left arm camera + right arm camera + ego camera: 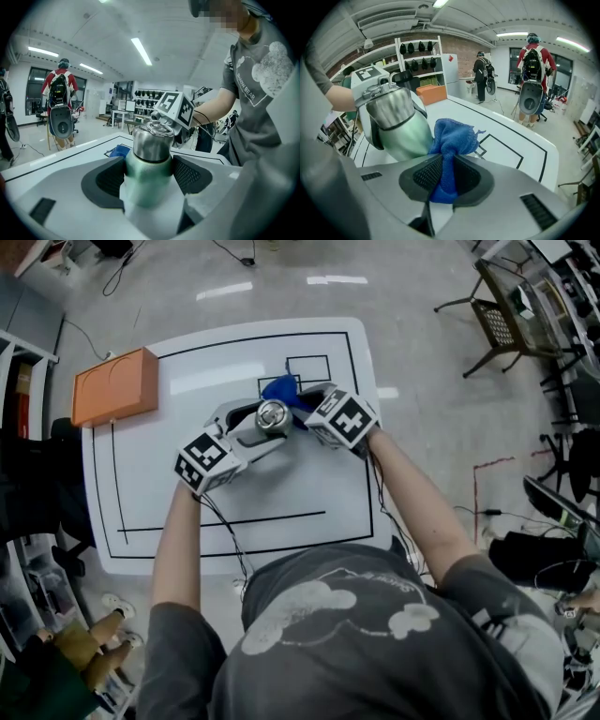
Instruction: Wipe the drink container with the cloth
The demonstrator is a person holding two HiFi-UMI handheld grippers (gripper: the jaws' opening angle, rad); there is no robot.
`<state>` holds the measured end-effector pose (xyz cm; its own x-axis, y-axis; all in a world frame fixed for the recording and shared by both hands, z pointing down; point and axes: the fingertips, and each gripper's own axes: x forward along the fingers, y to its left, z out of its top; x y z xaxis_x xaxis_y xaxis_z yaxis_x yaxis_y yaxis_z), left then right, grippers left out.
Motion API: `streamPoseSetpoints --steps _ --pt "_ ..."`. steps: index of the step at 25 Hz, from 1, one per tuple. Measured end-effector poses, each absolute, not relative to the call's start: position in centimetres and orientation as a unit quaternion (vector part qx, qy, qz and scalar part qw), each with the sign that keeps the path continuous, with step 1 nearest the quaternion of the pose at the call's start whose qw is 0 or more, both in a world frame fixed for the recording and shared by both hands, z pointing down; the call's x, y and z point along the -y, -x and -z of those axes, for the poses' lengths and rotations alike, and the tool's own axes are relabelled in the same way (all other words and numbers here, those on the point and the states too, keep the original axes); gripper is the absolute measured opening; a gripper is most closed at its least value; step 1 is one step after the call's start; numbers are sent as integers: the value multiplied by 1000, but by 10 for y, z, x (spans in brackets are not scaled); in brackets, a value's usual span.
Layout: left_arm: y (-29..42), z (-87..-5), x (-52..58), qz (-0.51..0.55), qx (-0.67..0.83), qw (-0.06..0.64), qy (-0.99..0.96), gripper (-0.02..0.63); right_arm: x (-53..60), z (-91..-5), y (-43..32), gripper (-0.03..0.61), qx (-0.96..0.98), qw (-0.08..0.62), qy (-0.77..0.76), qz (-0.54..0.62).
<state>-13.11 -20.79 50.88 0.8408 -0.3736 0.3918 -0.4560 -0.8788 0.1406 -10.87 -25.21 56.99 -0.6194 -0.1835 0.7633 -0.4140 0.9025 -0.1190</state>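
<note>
Two-handed wiping over the far middle of the white tabletop [281, 512]. The left tongs [150, 174] are clenched on the pale green body of the drink container [151, 159], with a pad on either side just below its steel cap. In the right gripper view the container leans with its cap tipped to the left; its base is hidden, so no view shows whether it rests on the tabletop. The right tongs [445, 176] are clamped on a narrow fold of the blue cloth [454, 138], and the bunched free end touches the container's right flank.

Likely faults from this position:

- **Container slip.** The body is smooth and rounded and is held by two pads only. A firm sideways stroke of the cloth could turn it or slide it out of the grip.
- **Cloth pull-out.** Only a thin fold sits between the pads. Drag against the metal may tug it free, most likely on a long stroke.
- **Collision.** The two tongs stand close together (the head view shows them nearly side by side), so a wide sweep could knock one against the other and jar the hold.
- **Snagging.** Loose cloth edges could catch on the loop on top of the cap.
- **Missed areas.** The parts of the body under the left pads cannot be reached without regrasping.

The orange box [114, 385] at the far left lies well apart and seems no hazard.
</note>
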Motion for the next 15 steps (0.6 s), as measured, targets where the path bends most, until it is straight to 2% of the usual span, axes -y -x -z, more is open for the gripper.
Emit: streamPoseSetpoints --steps 10,15 --pt "136 -514 205 -180 293 144 -928 324 252 -574 106 72 888 386 -200 -149" --pt "141 -517 201 -160 359 192 -899 324 250 -566 97 75 885 377 -224 -155"
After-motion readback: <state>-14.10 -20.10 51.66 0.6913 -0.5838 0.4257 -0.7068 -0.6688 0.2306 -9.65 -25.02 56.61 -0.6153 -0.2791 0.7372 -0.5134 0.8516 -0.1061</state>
